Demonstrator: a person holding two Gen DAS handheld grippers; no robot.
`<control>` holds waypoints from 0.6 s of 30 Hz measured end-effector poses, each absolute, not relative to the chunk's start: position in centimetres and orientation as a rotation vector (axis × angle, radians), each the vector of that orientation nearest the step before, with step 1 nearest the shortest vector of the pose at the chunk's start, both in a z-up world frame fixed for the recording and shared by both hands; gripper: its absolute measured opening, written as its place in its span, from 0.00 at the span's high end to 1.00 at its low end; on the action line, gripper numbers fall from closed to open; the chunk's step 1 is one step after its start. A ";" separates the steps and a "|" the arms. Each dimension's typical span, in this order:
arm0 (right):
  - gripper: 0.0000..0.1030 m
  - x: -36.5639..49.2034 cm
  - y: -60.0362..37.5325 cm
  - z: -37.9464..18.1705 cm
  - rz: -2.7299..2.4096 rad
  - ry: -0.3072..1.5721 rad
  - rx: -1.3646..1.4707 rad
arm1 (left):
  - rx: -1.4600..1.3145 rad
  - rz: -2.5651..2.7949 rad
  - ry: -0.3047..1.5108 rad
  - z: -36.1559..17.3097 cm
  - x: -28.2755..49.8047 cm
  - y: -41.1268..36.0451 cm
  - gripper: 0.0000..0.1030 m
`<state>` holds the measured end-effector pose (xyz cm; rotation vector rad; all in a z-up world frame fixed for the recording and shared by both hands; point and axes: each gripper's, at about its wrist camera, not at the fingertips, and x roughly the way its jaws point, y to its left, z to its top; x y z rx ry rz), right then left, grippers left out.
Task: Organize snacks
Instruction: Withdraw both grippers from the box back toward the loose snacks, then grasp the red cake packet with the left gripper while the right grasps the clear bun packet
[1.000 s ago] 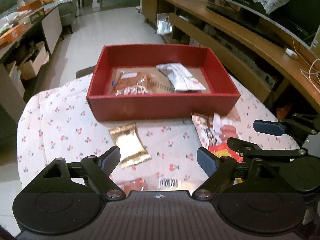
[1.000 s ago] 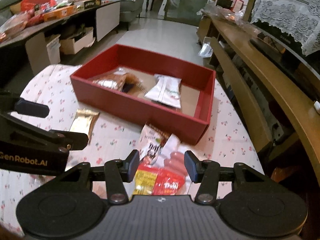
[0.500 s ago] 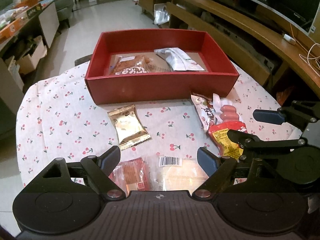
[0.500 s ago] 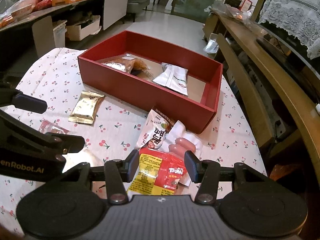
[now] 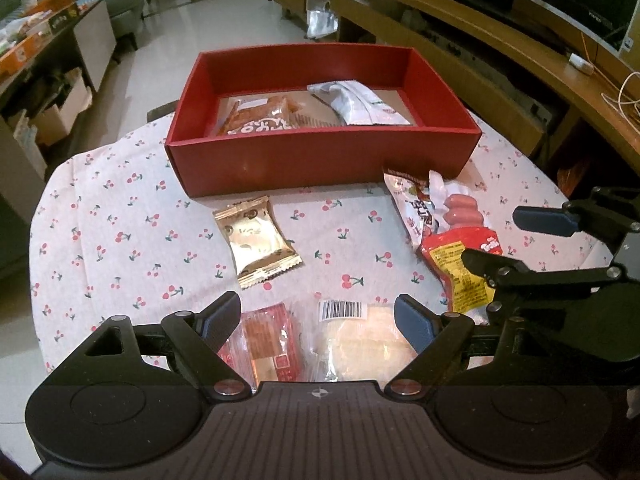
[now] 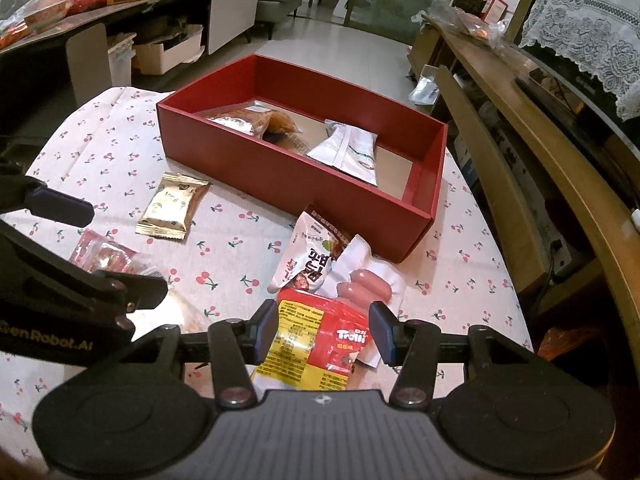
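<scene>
Tongs (image 5: 318,318) (image 6: 323,330) tilted down, jaws apart — hovering over snacks (image 6: 320,344)

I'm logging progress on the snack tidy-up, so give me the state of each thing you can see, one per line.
Red box: open, holds two packets.
Gold packet: flat on the cloth, outside the box.
Trolli packet: on the cloth, between open fingers.
Left gripper: open, holding nothing.
Right gripper: open, holding nothing.
</scene>
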<state>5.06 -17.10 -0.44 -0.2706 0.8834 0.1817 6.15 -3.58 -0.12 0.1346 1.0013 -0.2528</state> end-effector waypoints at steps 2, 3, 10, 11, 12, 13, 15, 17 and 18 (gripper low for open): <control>0.38 5.1 -17.1 -0.5 0.182 0.884 -0.271 | 0.140 -0.250 1.009 -0.3 6.2 -3.6 0.14; 0.38 5.1 -17.1 -0.5 0.183 0.884 -0.271 | 0.142 -0.248 1.011 -0.4 6.2 -3.6 0.14; 0.36 5.0 -17.2 -0.5 0.185 0.882 -0.272 | 0.169 -0.253 1.028 -1.1 6.1 -4.1 0.14; 0.35 5.0 -17.3 -0.5 0.185 0.882 -0.272 | 0.172 -0.253 1.032 -1.2 6.2 -4.2 0.14; 0.35 5.0 -17.3 -0.5 0.186 0.883 -0.271 | 0.174 -0.254 1.036 -1.4 6.2 -4.2 0.14; 0.35 5.0 -17.3 -0.5 0.186 0.883 -0.271 | 0.176 -0.254 1.038 -1.4 6.2 -4.3 0.14; 0.35 5.0 -17.3 -0.5 0.189 0.882 -0.272 | 0.181 -0.254 1.042 -1.6 6.2 -4.3 0.14; 0.35 5.0 -17.2 -0.6 0.188 0.882 -0.276 | 0.182 -0.253 1.045 -1.8 6.3 -4.4 0.14; 0.35 5.0 -17.2 -0.6 0.188 0.883 -0.275 | 0.181 -0.251 1.046 -1.8 6.3 -4.3 0.13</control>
